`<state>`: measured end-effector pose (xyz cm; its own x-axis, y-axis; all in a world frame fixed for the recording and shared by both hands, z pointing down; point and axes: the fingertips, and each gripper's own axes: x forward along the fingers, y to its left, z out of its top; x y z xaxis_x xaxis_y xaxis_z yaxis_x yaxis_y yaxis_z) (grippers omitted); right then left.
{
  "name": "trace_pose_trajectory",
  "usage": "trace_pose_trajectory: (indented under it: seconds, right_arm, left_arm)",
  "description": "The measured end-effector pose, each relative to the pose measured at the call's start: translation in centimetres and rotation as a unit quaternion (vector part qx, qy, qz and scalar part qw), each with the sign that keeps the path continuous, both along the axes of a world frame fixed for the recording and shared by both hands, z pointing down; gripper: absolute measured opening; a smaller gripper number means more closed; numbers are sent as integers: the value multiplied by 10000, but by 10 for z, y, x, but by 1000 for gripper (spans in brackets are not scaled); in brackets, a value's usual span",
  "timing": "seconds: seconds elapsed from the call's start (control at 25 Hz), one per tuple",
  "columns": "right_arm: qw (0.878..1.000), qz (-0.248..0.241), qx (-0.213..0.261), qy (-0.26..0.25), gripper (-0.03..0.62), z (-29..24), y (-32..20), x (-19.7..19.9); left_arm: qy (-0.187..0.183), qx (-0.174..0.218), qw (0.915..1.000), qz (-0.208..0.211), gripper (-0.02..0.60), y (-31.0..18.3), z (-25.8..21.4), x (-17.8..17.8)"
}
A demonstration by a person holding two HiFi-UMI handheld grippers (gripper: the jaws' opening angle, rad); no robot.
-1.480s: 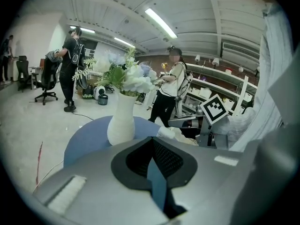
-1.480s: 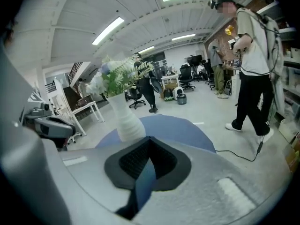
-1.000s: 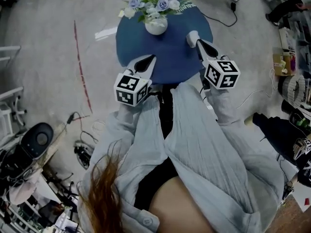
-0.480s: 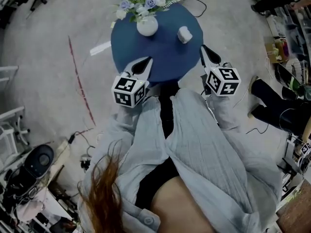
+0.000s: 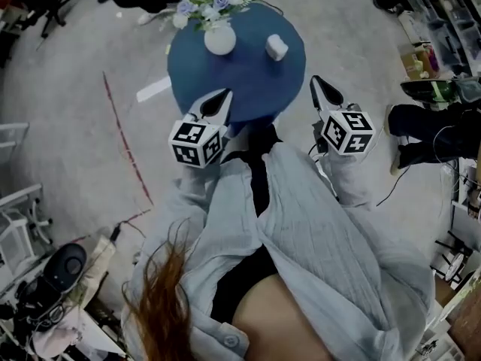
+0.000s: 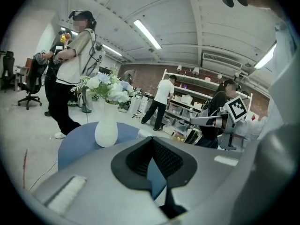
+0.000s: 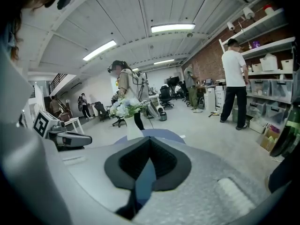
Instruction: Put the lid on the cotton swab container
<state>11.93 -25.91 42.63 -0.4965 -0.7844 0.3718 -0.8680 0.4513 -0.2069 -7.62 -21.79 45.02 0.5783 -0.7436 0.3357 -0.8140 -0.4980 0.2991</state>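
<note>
Round blue table [image 5: 255, 81] dead ahead. Over its near edge, left gripper [image 5: 223, 96], jaws pressed together, empty. Off its near-right rim, right gripper [image 5: 317, 83], likewise closed on nothing. At its far side, white flower vase [image 5: 219, 40]. On its right half, small cotton swab container [image 5: 276, 48].

That white container [image 5: 276, 48] on the table [image 5: 248, 74] — too small to tell lid from body; table's near rim hides behind the left gripper [image 5: 224, 94].

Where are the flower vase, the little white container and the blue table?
Flower vase [image 5: 219, 40], head view, on its white belly.
Little white container [image 5: 276, 48], head view, on its top.
Blue table [image 5: 248, 81], head view, on bare tabletop.
</note>
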Motion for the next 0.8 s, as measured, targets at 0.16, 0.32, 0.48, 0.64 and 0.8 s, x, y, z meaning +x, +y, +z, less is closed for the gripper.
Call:
trace_pose_trajectory:
  seconds: [0.16, 0.32, 0.48, 0.64, 0.8]
  right_arm:
    - [9998, 151, -8, -107, 2, -2, 20, 5]
    - [9997, 224, -21, -41, 2, 0, 44, 12]
    - [9996, 262, -70, 83, 2, 6, 61, 18]
    - [9996, 256, -58, 123, 2, 12, 68, 13]
    - [9996, 262, -33, 134, 2, 16, 71, 12]
  left_arm:
    - [-34, 52, 9999, 91, 17, 10, -3, 2]
    - [-53, 76, 9999, 108, 17, 24, -7, 6]
    - [-54, 89, 9999, 137, 17, 34, -9, 10]
    - [-25, 84, 9998, 159, 17, 38, -3, 8]
    - [-47, 107, 9997, 195, 17, 40, -1, 9]
